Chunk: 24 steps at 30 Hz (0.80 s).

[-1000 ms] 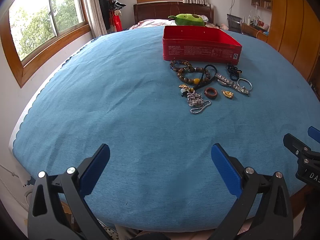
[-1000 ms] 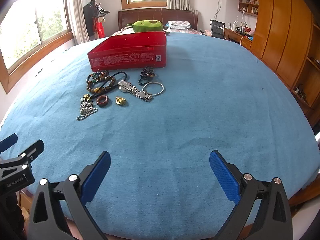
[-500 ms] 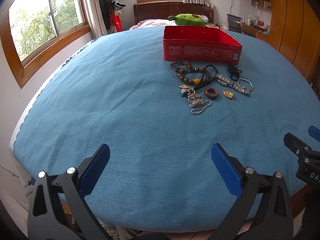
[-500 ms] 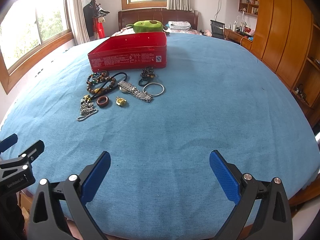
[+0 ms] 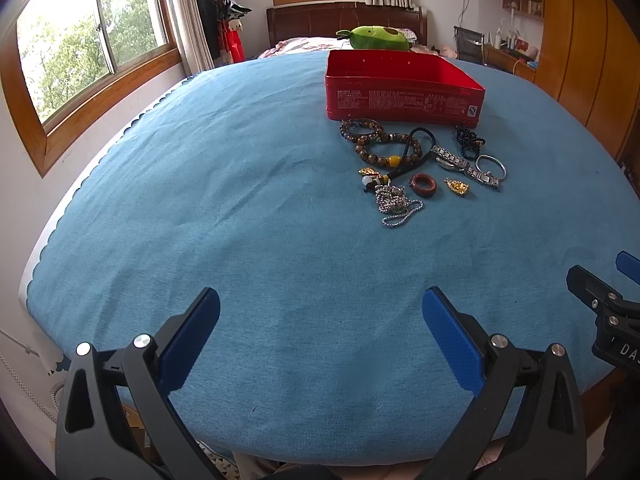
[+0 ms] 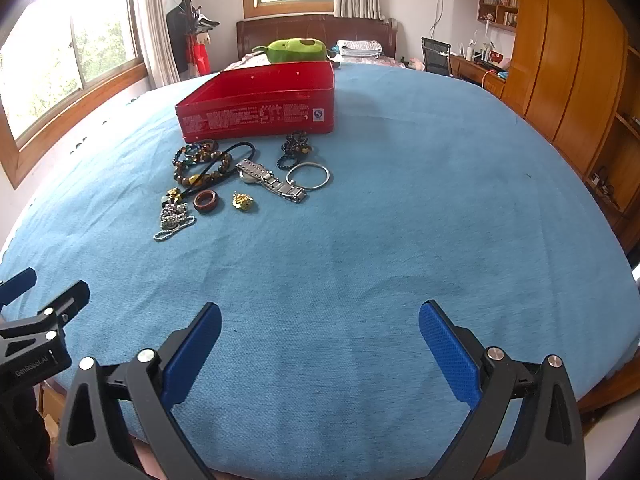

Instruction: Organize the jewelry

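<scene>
Nothing has shifted since the earlier pictures: both tools hang over the near edge of the blue cloth exactly as they did, and the jewelry lies where it lay. Ahead and to the right of the left gripper, whose jaws stand wide apart with nothing between them, the pieces sit in a loose cluster just in front of the red tin. Leftmost there are the bead bracelets, overlapping each other and a black cord; they look stiff enough to be pinched across one strand, though round beads may roll out of the pads. Nearer the tool, the silver chain is limp and heaped, so a grab on the bunched part should gather it best. The brown ring and the gold charm are small, hard and probably slippery; each wants a squeeze across its width. Farther right, the metal watch is likely the heaviest piece and flexes at the links, so its case seems the firmest hold, while the thin hoop touching it lies flat and may be awkward to lift. The right gripper, also spread and empty, sees all this ahead and to its left.
</scene>
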Motion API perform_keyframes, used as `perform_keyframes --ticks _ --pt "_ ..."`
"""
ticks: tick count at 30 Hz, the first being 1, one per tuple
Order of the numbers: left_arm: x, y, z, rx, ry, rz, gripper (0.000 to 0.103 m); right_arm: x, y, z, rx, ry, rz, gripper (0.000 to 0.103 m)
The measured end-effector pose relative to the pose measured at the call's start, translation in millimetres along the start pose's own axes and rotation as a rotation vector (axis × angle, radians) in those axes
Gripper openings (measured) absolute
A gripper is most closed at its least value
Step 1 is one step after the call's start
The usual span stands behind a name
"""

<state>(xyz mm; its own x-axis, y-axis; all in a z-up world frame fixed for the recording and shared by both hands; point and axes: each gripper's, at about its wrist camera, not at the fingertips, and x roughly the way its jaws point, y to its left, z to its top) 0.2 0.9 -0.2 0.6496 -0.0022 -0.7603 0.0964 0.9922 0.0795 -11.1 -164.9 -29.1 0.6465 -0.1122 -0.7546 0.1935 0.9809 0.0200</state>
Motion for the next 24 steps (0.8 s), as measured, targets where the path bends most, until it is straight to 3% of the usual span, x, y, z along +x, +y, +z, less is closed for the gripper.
perform_keyframes --ticks 24 --pt "5.6 1.4 -2.7 0.000 0.010 -0.004 0.100 2.1 -1.6 -0.9 0.001 0.003 -0.002 0.099"
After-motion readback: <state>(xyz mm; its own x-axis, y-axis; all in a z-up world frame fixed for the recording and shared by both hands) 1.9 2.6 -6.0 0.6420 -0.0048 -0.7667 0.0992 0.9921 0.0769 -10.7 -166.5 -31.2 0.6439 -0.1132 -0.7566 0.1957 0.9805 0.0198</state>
